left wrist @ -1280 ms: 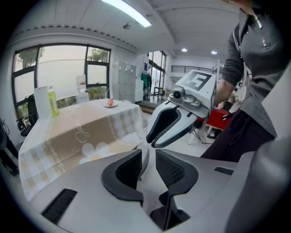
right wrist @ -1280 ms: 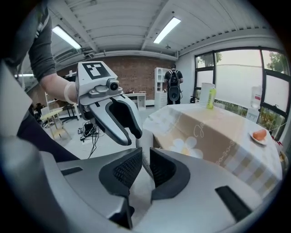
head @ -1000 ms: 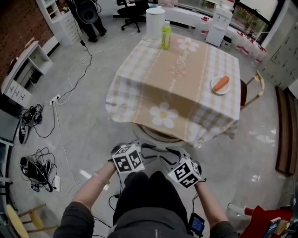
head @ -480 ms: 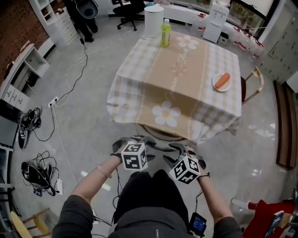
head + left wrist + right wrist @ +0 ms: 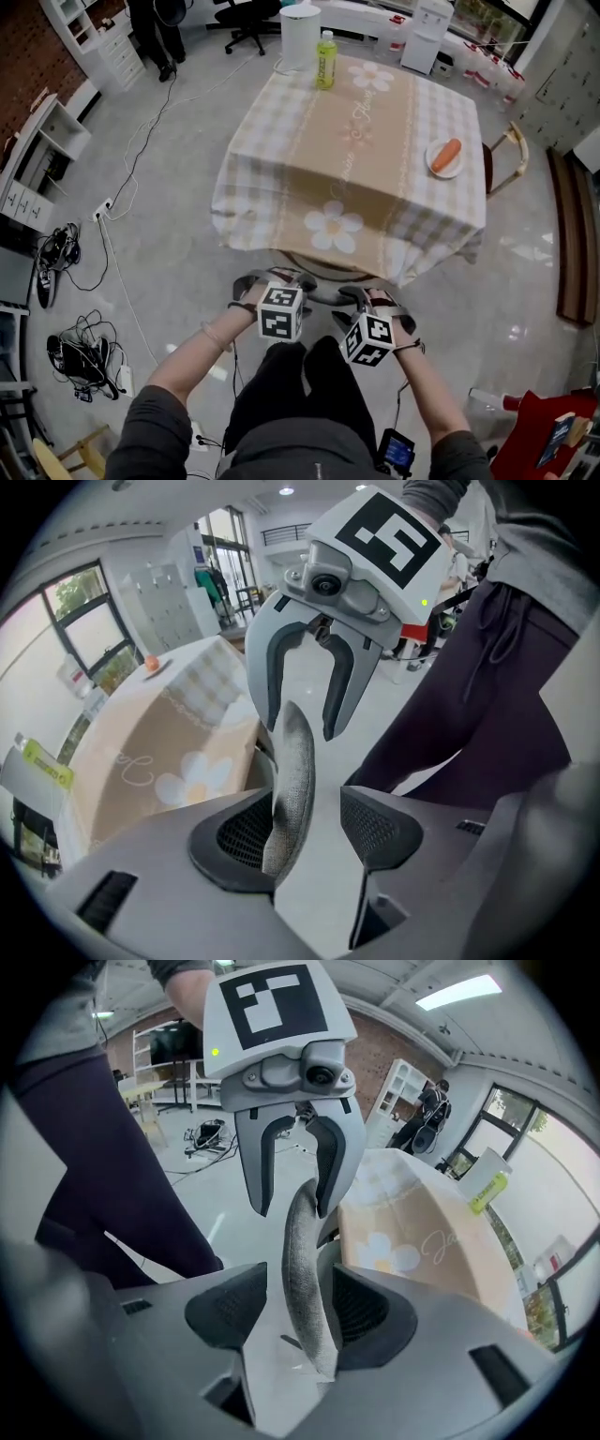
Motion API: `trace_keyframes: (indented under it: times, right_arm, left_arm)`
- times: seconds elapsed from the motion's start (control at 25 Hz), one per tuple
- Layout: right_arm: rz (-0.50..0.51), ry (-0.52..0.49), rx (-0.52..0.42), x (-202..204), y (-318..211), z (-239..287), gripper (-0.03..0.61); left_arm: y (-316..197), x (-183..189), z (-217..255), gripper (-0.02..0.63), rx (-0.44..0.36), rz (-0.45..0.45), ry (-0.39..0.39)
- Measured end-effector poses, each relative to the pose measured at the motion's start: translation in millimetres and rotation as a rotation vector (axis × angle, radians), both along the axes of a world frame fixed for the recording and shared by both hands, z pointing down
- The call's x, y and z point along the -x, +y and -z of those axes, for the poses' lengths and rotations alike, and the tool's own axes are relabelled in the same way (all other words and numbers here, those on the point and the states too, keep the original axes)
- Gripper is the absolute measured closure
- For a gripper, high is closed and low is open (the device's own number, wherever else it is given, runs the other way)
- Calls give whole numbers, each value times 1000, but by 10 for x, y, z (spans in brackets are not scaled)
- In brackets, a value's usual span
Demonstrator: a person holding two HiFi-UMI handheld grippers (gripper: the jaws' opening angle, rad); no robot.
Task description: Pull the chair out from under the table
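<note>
Left gripper and right gripper just spread their jaws wide astride the chair back at the table's near edge, nothing clamped yet, so no pulling so far.

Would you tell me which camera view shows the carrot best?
The head view: the carrot lies in plain sight on its plate on the table. The left gripper view shows it only as a tiny orange speck far off; the right gripper view does not show it.
</note>
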State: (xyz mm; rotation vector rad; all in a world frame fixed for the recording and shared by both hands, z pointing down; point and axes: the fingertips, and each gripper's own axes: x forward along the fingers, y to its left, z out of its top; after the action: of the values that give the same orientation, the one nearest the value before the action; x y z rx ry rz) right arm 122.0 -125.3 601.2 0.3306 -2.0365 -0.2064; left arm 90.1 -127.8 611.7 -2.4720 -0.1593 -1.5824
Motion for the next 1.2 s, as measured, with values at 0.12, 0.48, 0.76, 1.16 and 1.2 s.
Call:
trace_keyframes:
  times: [0.12,0.48,0.76,1.16,1.2]
  right_arm:
    - [26,58,-7,-12,-19,-113,387]
    - [23,118,19,13,-79,-339,387]
    - [39,158,32,65,-152,-465,387]
    - [35,181,86,86,-206,-650,387]
    - [33,177,91,98,-211,-662,387]
  left_arm:
    - [-33,33,-82,380,-6,-25,-32]
    - [-113,82,-265,380,-50,-94,-91]
    - [-178,94,-453,380,-87,-173,-134]
    - [-289,64,-642,399,-93,-156,-120]
    - [-297,66,-657,411,-99,-158,-123]
